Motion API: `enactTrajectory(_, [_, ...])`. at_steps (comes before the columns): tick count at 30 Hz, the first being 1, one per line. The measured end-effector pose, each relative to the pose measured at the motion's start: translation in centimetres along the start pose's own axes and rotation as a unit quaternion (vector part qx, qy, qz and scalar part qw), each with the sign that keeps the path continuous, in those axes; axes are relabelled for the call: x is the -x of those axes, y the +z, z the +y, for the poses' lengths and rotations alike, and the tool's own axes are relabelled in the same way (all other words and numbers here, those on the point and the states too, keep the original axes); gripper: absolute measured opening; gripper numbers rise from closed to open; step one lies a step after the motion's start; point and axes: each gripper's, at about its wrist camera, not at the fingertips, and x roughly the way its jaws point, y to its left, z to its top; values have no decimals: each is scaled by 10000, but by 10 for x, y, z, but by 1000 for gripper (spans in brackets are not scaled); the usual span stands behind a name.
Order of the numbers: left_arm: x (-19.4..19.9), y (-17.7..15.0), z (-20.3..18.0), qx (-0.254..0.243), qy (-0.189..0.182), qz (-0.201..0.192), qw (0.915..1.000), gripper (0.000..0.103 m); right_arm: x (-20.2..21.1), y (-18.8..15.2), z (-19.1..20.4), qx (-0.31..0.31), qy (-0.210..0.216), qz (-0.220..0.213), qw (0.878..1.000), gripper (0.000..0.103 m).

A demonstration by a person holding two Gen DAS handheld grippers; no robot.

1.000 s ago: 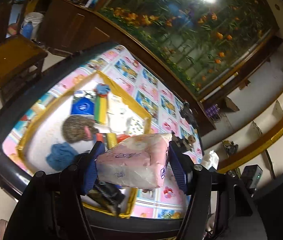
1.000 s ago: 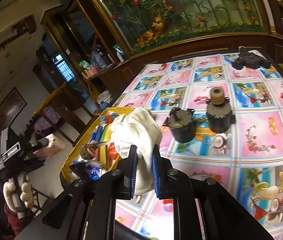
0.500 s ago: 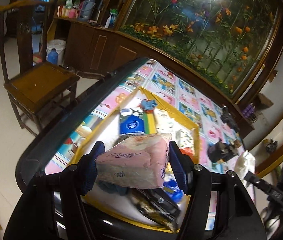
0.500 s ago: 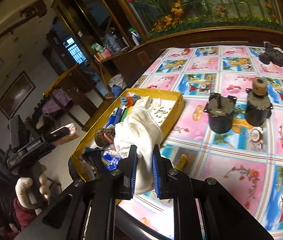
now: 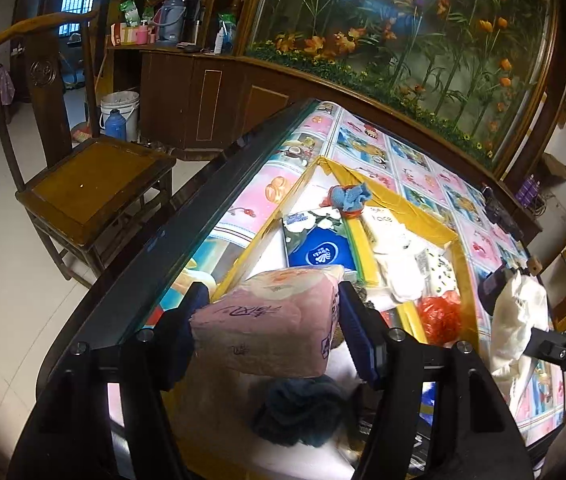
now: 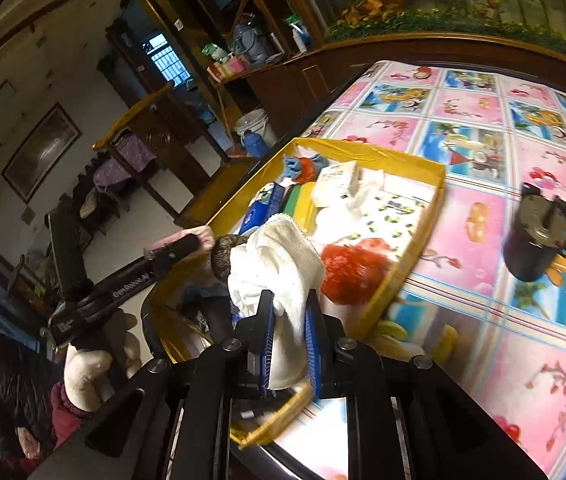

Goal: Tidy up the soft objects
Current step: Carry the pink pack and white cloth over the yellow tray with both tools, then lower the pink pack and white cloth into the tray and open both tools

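We carry both loads over the yellow tray (image 6: 431,216): left gripper (image 5: 271,320) clamps the pink tissue pack (image 5: 267,320) above its near edge, right gripper (image 6: 288,340) pinches the white towel (image 6: 279,256). Next, we judge, lowering and releasing.

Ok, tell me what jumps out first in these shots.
The pink tissue pack clamped in the left gripper, above the near end of the yellow tray. Next, the white towel pinched in the right gripper over the same cluttered tray, beside a red mesh puff.
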Motion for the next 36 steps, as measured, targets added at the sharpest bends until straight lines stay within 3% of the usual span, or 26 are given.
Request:
enactTrajectory(2, [-5, 0, 1, -63, 68, 10, 10000, 65, -14, 9, 8, 33, 52, 63, 10000, 14])
enactTrajectory(7, [-23, -5, 5, -178, 148, 372, 9990, 78, -53, 32, 27, 38, 190, 206, 9996, 14])
enactTrajectory(11, [-19, -8, 10, -69, 60, 418, 9991, 79, -90, 47, 37, 51, 161, 320, 9993, 14])
enactTrajectory(19, [11, -7, 26, 255, -278, -12, 9993, 79, -152, 53, 41, -22, 72, 801, 9968, 14])
enactTrajectory(26, [22, -2, 28, 394, -389, -240, 9982, 79, -195, 36, 50, 40, 18, 1475, 9891, 14])
enactTrajectory(31, [24, -3, 26, 399, -370, -225, 9983, 79, -203, 36, 54, 136, -83, 1473, 9890, 15])
enactTrajectory(34, [26, -4, 20, 310, -321, -236, 9987, 79, -199, 38, 57, 185, -182, 1362, 9903, 23])
enactTrajectory(36, [29, -5, 15, 232, -285, -259, 9990, 79, -185, 38, 59, 225, -172, 1196, 9924, 45])
